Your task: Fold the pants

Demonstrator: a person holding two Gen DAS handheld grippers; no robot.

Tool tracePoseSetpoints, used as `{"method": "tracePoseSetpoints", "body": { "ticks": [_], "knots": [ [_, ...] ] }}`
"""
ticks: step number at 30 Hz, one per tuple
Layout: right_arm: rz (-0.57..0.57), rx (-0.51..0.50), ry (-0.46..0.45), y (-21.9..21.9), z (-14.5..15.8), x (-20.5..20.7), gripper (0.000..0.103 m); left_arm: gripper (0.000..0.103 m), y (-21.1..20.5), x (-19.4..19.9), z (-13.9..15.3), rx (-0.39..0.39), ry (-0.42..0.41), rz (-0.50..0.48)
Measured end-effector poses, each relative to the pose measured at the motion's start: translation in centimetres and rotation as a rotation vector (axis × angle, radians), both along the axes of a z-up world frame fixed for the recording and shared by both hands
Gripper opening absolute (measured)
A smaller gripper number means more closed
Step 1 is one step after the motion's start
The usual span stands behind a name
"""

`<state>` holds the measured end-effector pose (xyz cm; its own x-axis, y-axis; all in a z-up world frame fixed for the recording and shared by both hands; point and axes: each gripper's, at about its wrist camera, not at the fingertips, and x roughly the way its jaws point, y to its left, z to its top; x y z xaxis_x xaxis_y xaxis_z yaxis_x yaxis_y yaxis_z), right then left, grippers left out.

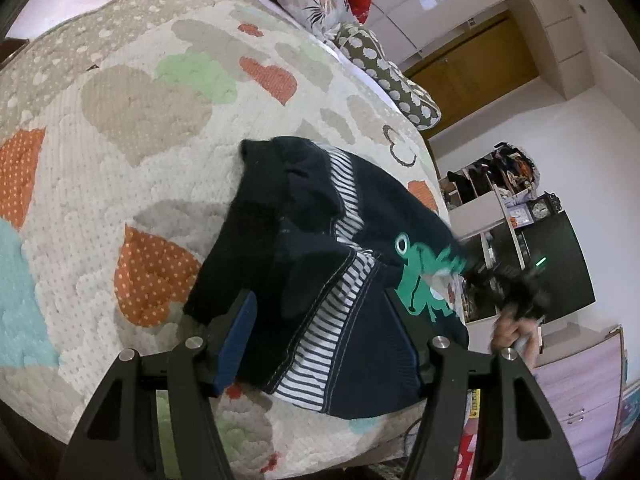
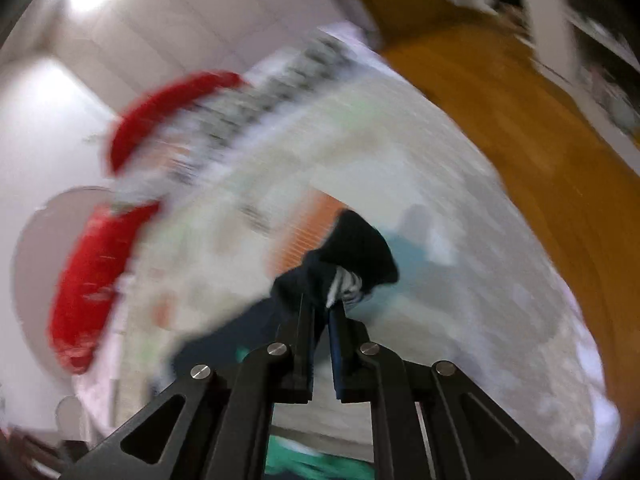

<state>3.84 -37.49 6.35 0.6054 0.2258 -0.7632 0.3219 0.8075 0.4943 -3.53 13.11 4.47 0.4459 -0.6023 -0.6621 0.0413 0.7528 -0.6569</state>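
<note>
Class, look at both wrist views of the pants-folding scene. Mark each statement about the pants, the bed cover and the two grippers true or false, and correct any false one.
1. The right gripper is clamped on the dark pants. True.
2. The pants are plain red. False: dark navy, with striped lining and a green frog print.
3. The left gripper is shut tight. False: its jaws stand apart around the fabric.
4. The pants lie on a heart-patterned quilt. True.
</note>
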Motion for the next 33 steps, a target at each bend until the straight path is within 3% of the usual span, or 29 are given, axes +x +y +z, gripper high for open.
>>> {"method": "tracePoseSetpoints", "body": {
  "ticks": [2, 4, 6, 9, 10, 16, 19, 23, 28, 29, 30, 31, 32, 33],
  "knots": [
    [-0.059, 0.055, 0.092, -2.0, -3.9, -1.6, 0.009, 0.062, -0.1, -0.2, 0.3, 0.013, -0.006, -0.002],
    [-0.093, 0.157, 0.098, -3.6, -6.4, -3.8, 0.013, 0.062, -0.1, -0.4, 0.8, 0.024, -0.013, 0.004],
    [-0.103, 0.184, 0.066, -4.3, -6.3, -5.2, 0.022, 0.064, -0.1, -0.5, 1.1, 0.025, -0.016, 0.015],
    [-0.100, 0.075, 0.024, -4.3, -4.4, -6.5, 0.047, 0.066, -0.3, -0.4, 1.4, 0.029, -0.021, 0.023],
    [-0.096, 0.044, 0.011, -4.1, -3.6, -6.8, 0.049, 0.066, -0.5, -0.3, 1.5, 0.041, -0.021, 0.016],
    [-0.072, -0.037, -0.034, -4.1, -0.7, -7.8, 0.049, 0.066, -1.7, 3.2, 3.1, 0.139, -0.047, -0.024],
    [-0.037, -0.078, -0.036, -3.5, -0.3, -8.0, 0.049, 0.073, -2.5, 6.5, 3.5, 0.159, -0.047, -0.068],
    [-0.010, -0.098, -0.018, -2.4, -0.6, -7.6, 0.049, 0.076, -3.4, 12.8, 1.9, 0.141, 0.008, -0.129],
    [-0.008, -0.065, -0.013, -1.9, -1.3, -8.4, 0.049, 0.076, -5.0, 17.3, -1.8, 0.206, 0.085, -0.181],
    [-0.004, -0.068, -0.012, -1.7, -1.4, -8.7, 0.049, 0.073, -5.4, 17.6, -2.1, 0.192, 0.087, -0.188],
    [0.000, -0.073, -0.010, -1.6, -1.5, -8.9, 0.049, 0.063, -5.7, 17.5, -2.0, 0.182, 0.084, -0.204],
    [0.002, -0.080, -0.010, -1.6, -1.5, -9.1, 0.049, 0.018, -6.1, 17.4, -1.9, 0.184, 0.080, -0.219],
    [0.002, -0.087, -0.009, -1.5, -1.5, -9.2, 0.049, 0.007, -6.5, 17.2, -1.8, 0.189, 0.086, -0.227],
    [0.003, -0.100, -0.006, -1.4, -1.6, -9.4, 0.049, 0.007, -6.7, 17.0, -1.6, 0.201, 0.072, -0.222]
  ]
}}
